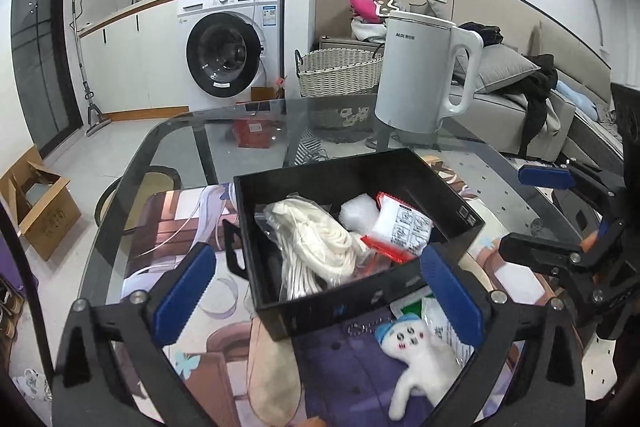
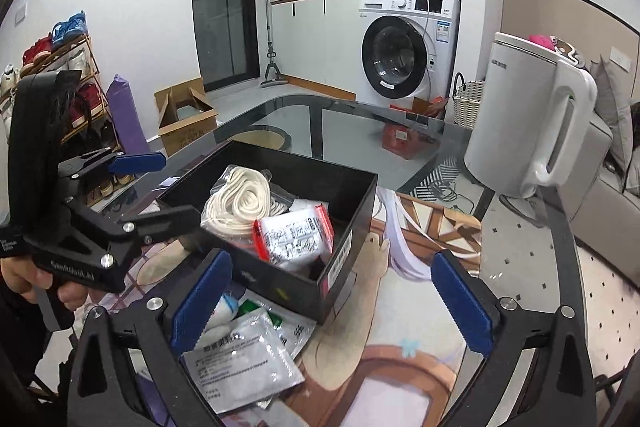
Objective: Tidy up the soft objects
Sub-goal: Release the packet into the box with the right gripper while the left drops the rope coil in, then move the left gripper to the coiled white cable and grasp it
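"AUX" printed on smooth white kettle [image 1: 424, 75]. Black box [image 1: 360, 239] holds coiled cream rope [image 1: 320, 239]. My left claw [image 1: 320, 291] and right claw [image 2: 334, 299]: both wide open, empty.

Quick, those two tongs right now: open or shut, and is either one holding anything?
Left tongs: wide open, holding nothing, hovering by the black box.
Right tongs: wide open, holding nothing.
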